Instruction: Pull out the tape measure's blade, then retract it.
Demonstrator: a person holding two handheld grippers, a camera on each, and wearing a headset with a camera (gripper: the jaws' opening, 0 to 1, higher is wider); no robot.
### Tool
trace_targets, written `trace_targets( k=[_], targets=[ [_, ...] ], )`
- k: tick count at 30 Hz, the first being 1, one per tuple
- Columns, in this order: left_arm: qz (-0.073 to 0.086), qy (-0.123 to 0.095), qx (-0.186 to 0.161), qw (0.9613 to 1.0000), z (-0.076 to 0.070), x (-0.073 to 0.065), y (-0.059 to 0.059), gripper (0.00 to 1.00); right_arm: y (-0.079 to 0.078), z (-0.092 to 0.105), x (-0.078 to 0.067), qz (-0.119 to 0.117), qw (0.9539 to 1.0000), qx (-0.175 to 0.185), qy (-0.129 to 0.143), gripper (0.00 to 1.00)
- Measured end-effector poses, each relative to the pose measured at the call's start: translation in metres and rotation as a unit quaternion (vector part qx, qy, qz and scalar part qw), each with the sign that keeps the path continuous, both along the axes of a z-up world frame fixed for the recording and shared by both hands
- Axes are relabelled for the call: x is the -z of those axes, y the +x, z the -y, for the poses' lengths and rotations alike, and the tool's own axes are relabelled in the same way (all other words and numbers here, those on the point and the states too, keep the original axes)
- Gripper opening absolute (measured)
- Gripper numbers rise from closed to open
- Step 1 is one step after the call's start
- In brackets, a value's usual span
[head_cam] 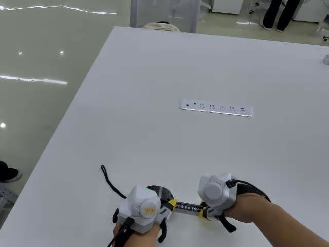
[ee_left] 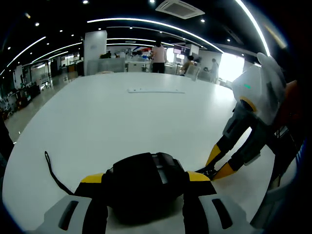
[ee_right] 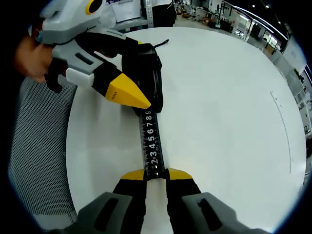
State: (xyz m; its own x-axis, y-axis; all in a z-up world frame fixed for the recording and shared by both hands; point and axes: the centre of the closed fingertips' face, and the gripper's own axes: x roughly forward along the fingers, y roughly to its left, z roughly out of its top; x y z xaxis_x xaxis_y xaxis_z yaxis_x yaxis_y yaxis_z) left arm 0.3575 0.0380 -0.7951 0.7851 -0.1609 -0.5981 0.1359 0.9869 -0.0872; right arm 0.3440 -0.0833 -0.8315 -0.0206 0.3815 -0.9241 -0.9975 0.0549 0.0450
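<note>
With the left gripper (ee_left: pixel 145 178), hugging the black case (ee_left: pixel 144 195) from both sides, jaws tight against it. With the right gripper (ee_right: pixel 156 173), pinching the blade (ee_right: pixel 150 141) at its very end, jaws closed on it. Pulled out just a short way, numbers showing, stretched straight between the two grippers. Down on the white table (head_cam: pixel 205 67), close to the near edge. Off to the left of the case, a thin black strap (head_cam: pixel 110 182) lying loose. Farther up the table, a white power strip (head_cam: pixel 216 108).
</note>
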Motion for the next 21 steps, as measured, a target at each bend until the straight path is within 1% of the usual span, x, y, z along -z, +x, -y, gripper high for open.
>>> trace_targets(
  k=[9,21],
  targets=[
    [0.0,0.0,0.0,1.0,0.0,0.0,0.0,0.59,-0.001,-0.004,0.0,-0.001,1.0,-0.002,0.004,0.15],
    [-0.001,-0.001,0.002,1.0,0.001,0.0,-0.001,0.59,-0.001,-0.011,0.003,-0.001,0.9999,-0.008,0.008,0.15]
  ],
)
